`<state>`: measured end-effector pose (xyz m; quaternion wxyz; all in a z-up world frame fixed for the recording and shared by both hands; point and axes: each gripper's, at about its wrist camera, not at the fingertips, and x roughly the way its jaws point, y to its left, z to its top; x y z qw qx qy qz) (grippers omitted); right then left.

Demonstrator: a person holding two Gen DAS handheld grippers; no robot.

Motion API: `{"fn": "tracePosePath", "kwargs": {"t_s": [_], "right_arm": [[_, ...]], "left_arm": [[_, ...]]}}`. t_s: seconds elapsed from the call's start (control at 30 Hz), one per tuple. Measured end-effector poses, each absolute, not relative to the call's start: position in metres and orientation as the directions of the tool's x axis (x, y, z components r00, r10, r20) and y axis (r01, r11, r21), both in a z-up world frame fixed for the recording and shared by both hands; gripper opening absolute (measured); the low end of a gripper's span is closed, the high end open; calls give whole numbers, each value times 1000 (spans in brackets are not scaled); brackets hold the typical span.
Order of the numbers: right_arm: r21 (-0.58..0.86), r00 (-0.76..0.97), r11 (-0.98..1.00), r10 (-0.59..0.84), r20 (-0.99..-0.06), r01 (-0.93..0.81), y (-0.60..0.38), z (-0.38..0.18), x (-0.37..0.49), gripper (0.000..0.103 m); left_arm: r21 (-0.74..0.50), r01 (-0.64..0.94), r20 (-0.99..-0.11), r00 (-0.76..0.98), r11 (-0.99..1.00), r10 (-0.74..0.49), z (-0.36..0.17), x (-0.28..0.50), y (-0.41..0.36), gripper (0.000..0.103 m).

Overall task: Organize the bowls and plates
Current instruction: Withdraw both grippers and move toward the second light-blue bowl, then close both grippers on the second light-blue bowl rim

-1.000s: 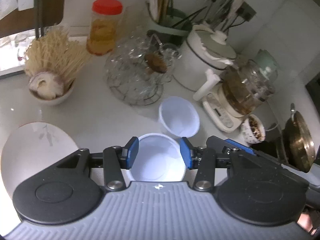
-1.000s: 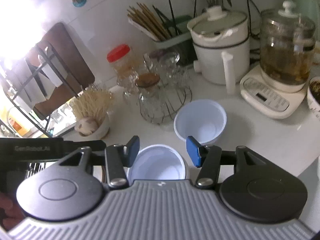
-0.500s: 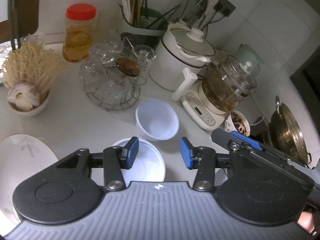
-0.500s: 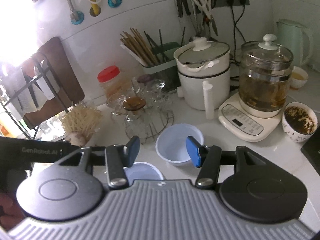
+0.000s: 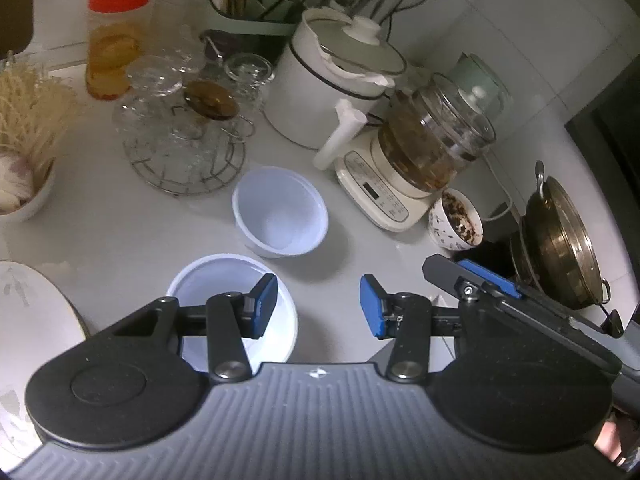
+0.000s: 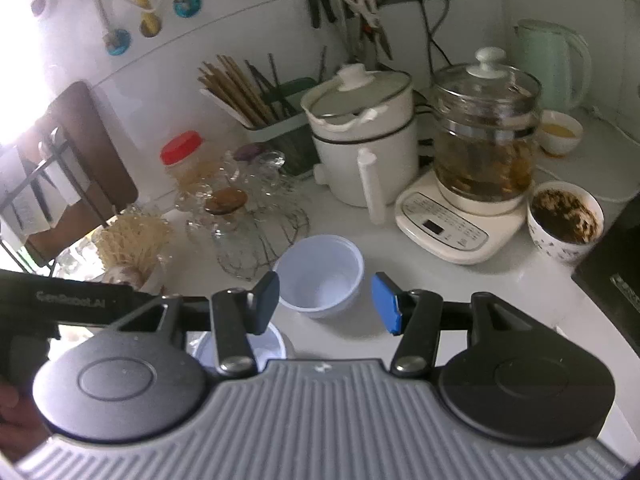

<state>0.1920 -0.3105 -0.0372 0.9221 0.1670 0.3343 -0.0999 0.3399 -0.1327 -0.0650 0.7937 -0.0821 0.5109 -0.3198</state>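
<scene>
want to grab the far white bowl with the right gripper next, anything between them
Nothing visible. The right gripper is open and empty, and the far white bowl sits just beyond its fingertips on bare counter. The wire rack of glasses stands to the bowl's left, off that line.

My left view is dim and bluish, with soft shadows under the 2 white bowls (image 5: 280, 214) on the bench (image 5: 120, 224). My right view is brighter: daylight floods in from the upper left and blows out the wall (image 6: 24, 60) there to pure glare. Both pictures bend strongly at the edges and look slightly soft and grainy.
</scene>
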Motion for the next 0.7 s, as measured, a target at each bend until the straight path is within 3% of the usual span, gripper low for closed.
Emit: {"fn": "tracePosePath", "kwargs": {"t_s": [0.23, 0.7], "right_arm": [[252, 726, 911, -71, -684, 327, -322, -50, 194, 55], [271, 663, 898, -30, -748, 346, -348, -89, 236, 55]], "left_arm": [[-465, 435, -770, 230, 771, -595, -78, 356, -142, 51], [-384, 380, -847, 219, 842, -485, -126, 422, -163, 51]]}}
